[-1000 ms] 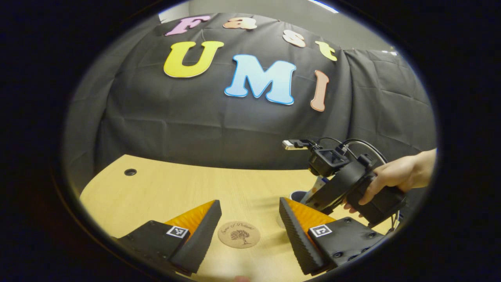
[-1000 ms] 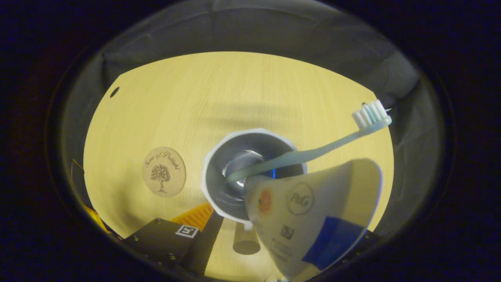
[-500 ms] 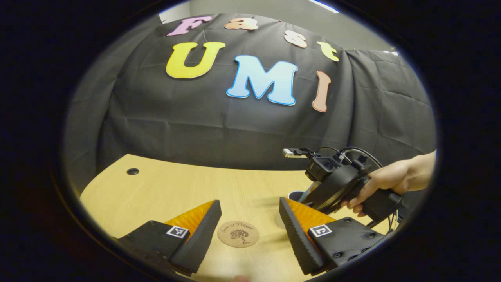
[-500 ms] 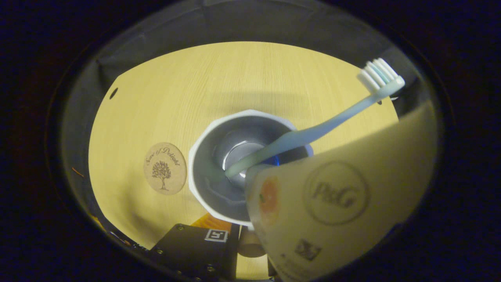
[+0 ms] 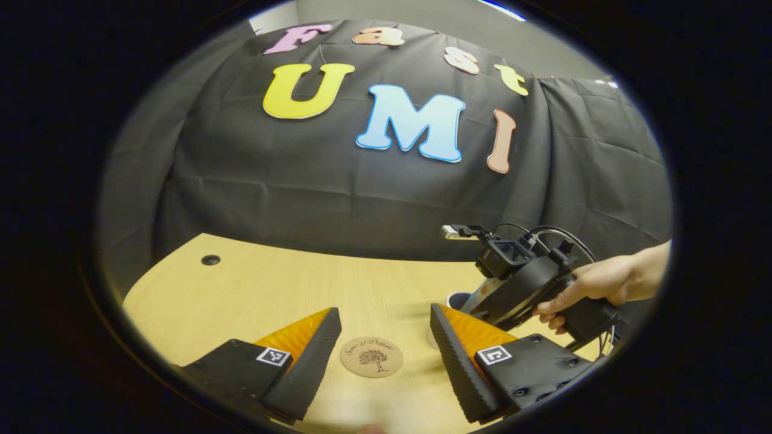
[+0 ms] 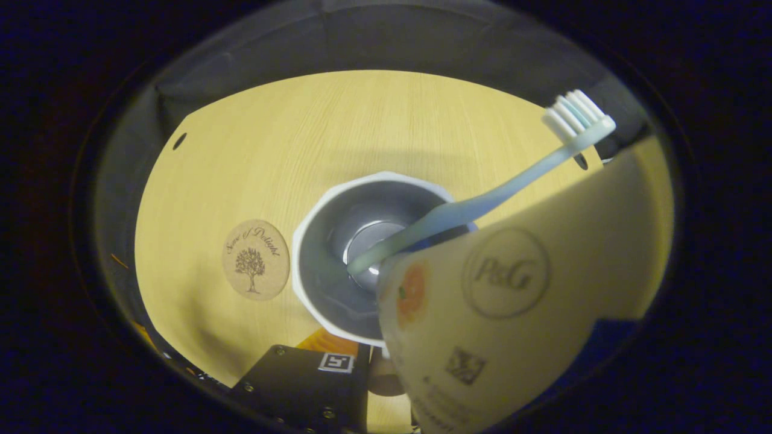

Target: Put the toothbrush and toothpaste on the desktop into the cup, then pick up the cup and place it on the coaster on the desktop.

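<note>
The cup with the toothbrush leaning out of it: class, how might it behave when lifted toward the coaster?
The cup looks rigid, so it should hold shape. The toothbrush leans far over the rim, probably making it top-heavy and apt to tip. Its smooth wall may slip.

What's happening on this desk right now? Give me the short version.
A person works a hand-held gripper in each hand. The right hand-held gripper has the toothpaste tube at the mouth of the white cup, where the toothbrush already leans. The left hand-held gripper hangs open above the cork coaster. The cup stands beside the coaster.
</note>
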### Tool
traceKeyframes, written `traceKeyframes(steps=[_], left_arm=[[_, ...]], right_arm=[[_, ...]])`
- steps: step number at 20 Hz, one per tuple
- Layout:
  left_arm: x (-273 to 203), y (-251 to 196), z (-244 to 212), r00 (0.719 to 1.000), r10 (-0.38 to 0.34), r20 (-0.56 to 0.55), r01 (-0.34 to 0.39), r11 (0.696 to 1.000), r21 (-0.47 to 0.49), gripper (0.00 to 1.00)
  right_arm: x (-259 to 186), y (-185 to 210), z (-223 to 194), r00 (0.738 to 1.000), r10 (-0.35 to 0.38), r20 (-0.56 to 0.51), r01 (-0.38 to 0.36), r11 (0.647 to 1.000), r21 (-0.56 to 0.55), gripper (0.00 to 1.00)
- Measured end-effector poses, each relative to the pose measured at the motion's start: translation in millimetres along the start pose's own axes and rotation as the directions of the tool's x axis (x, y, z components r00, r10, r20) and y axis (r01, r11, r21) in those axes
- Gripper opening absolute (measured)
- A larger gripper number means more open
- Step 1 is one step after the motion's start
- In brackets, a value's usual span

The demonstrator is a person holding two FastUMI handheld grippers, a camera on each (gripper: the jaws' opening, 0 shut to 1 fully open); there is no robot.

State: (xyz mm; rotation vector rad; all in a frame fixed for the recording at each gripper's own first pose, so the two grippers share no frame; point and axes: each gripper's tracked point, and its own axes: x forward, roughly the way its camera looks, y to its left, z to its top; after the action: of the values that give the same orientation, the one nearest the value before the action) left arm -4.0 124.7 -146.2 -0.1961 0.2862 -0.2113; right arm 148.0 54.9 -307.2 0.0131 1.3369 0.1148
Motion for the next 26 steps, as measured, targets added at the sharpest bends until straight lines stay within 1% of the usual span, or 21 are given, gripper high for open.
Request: traceKeyframes(steps=[5,8,15,23,26], left_arm=[[-4,7,-1,1.0,0.013,-0.004,-0.013,1.0,-0.004,0.96],[-10,11,-2,1.0,0.024,-0.004,-0.024,1.0,-0.006,0.96],[-27,24,-1,0.999,0.053,0.007,-0.053,0.999,-0.011,0.96],[-55,43,-7,0.996,0.087,0.017,-0.087,0.996,-0.03,0.96],[-65,56,-9,0.993,0.117,0.019,-0.116,0.993,-0.036,0.96]], right_arm=[[-8,10,3,1.0,0.02,0.013,-0.02,1.0,-0.024,0.24],[-6,27,1,0.999,0.047,0.017,-0.047,0.999,-0.018,0.24],[-20,59,0,0.995,0.1,0.013,-0.1,0.994,-0.037,0.24],[-45,89,12,0.994,0.111,0.017,-0.108,0.987,-0.118,0.24],[-50,98,14,0.994,0.107,0.005,-0.105,0.984,-0.145,0.24]])
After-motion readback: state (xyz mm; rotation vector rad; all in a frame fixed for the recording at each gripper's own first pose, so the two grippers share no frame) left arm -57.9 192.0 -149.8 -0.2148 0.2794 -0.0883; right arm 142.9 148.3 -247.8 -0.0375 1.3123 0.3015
